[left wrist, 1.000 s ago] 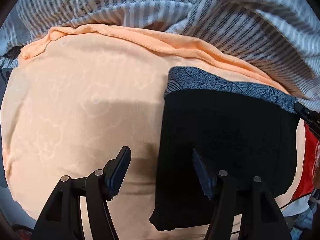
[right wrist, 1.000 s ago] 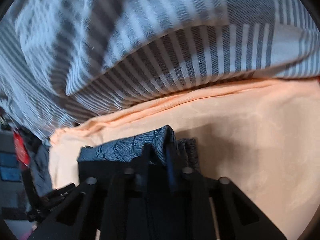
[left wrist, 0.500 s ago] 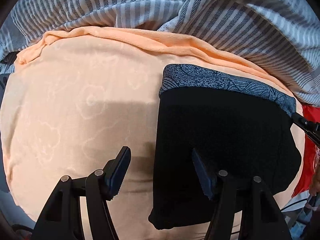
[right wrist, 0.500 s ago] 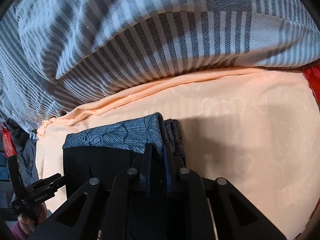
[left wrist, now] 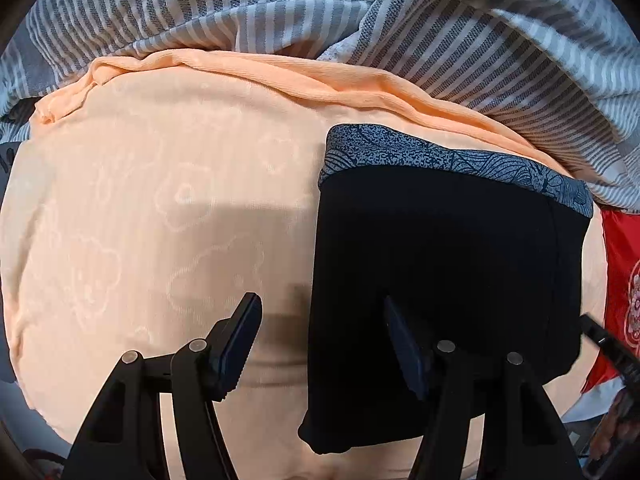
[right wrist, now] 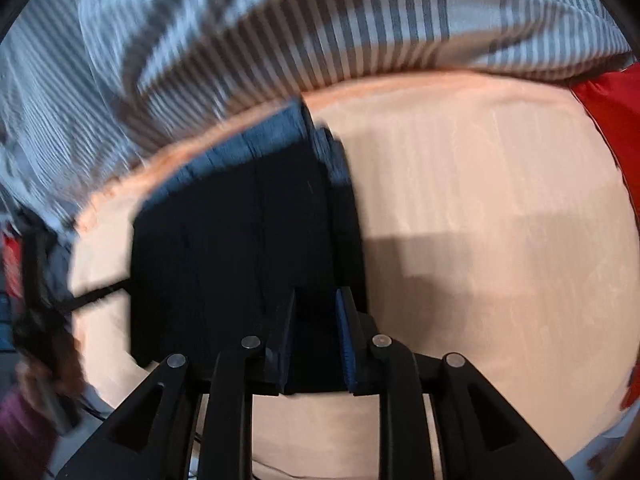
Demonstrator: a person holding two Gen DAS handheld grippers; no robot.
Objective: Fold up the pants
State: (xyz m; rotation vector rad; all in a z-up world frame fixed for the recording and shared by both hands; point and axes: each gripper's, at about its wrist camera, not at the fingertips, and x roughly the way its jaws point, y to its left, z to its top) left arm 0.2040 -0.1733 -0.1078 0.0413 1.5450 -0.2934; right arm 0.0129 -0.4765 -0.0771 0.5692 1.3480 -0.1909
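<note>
The black pants (left wrist: pixel 448 272) lie folded into a compact rectangle on the peach sheet (left wrist: pixel 160 220), with their blue patterned waistband (left wrist: pixel 440 160) at the far edge. My left gripper (left wrist: pixel 320 332) is open and empty, hovering over the pants' left edge. In the blurred right wrist view the pants (right wrist: pixel 240 240) lie just ahead of my right gripper (right wrist: pixel 316 316). Its jaws stand slightly apart, with nothing between them. The right gripper's tip (left wrist: pixel 608 344) shows at the right edge of the left wrist view.
A grey and white striped blanket (left wrist: pixel 360 20) is bunched along the far side of the sheet. A red cloth (left wrist: pixel 624 264) lies to the right of the pants. The peach sheet stretches left of the pants.
My right gripper has let go of the pants' waistband corner, opened a little and pulled back toward the near edge. The folded pants now lie flat. My left gripper stays open in place.
</note>
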